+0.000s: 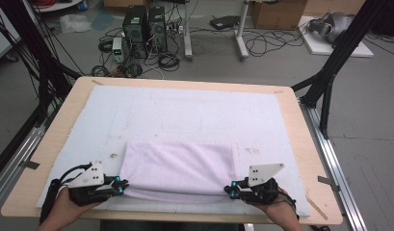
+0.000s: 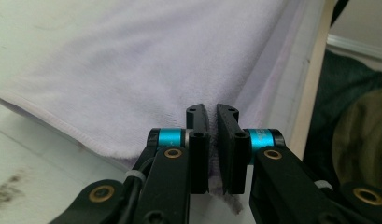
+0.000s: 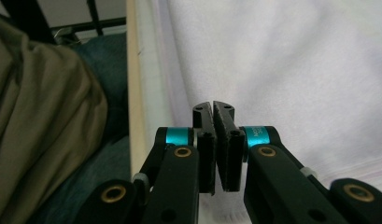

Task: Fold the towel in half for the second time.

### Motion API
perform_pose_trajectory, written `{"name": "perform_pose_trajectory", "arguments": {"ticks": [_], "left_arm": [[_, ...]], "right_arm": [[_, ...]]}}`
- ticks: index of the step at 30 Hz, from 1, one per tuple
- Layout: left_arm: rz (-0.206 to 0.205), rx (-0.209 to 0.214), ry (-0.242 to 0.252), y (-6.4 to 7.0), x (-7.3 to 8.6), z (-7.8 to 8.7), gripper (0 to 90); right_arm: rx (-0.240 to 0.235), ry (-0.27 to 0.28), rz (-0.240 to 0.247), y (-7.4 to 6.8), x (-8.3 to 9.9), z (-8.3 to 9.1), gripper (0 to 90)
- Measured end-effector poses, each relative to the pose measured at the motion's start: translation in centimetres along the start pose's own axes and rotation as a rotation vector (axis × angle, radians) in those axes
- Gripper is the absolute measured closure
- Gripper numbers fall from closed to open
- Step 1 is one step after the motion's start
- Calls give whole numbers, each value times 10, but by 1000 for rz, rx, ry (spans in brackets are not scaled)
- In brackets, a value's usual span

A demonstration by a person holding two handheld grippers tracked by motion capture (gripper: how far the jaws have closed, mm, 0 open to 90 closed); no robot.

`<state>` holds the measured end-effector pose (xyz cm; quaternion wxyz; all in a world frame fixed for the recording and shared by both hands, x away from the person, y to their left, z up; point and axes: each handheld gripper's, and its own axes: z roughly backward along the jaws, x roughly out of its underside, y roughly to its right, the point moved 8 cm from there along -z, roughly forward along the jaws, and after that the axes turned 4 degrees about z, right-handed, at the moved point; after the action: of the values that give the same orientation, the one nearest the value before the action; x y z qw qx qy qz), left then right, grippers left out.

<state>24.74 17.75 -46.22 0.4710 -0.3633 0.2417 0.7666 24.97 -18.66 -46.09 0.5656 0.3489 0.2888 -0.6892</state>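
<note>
A pale lilac towel (image 1: 177, 168) lies folded on the white mat (image 1: 185, 113), near the table's front edge. My left gripper (image 1: 122, 185) is at its near left corner, jaws shut on the towel's edge (image 2: 132, 93); cloth shows pinched between the jaws of the left gripper (image 2: 212, 112). My right gripper (image 1: 229, 189) is at the near right corner. In the right gripper view the right gripper (image 3: 213, 108) is shut with a thin layer of the towel (image 3: 291, 70) between its jaws. A hand holds each gripper from below.
The wooden table's edge (image 1: 300, 144) frames the mat. Beyond the far side, computer towers (image 1: 144, 26), cables and a cardboard box (image 1: 276, 12) sit on the floor. Black frame posts (image 1: 336, 53) stand at right. The person's clothing (image 3: 44, 116) is close to the near edge.
</note>
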Motion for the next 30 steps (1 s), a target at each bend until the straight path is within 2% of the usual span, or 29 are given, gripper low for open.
{"name": "perform_pose_trajectory", "arguments": {"ticks": [2,4,5,7,8,11,13,15,18,20,22,25,27,30], "left_arm": [[9,23,-25,4,10,-6,795],[29,13,-43,3,15,-10,666],[34,14,-44,3,15,-10,639],[43,13,-42,1,13,-11,652],[33,14,-45,1,13,-12,683],[4,10,-58,2,13,-13,828],[-2,-2,-49,2,13,-10,846],[5,-8,-23,2,12,-4,849],[2,-13,-5,5,10,5,846],[-8,5,-36,9,16,2,834],[4,32,-80,11,25,-5,774],[17,40,-63,9,23,-2,706],[30,31,-33,5,16,3,682],[38,5,3,-4,4,9,648]], "right_arm": [[-22,-21,-6,-4,8,-4,876],[-35,-26,-18,-5,13,-9,846],[-40,-11,-31,-4,13,-10,822],[-45,8,-42,-2,11,-10,783],[-46,5,-44,-1,10,-12,770],[-63,-17,-60,1,13,-19,748],[-64,-43,-63,0,19,-24,750],[-68,-44,-70,-2,20,-26,750],[-71,-41,-61,-5,19,-25,752],[-70,-51,-61,-6,20,-25,753],[-72,-52,-74,-6,23,-25,749],[-64,-29,-75,-3,19,-20,732],[-43,2,-76,2,11,-13,710],[3,11,-78,15,0,-6,666]]}}
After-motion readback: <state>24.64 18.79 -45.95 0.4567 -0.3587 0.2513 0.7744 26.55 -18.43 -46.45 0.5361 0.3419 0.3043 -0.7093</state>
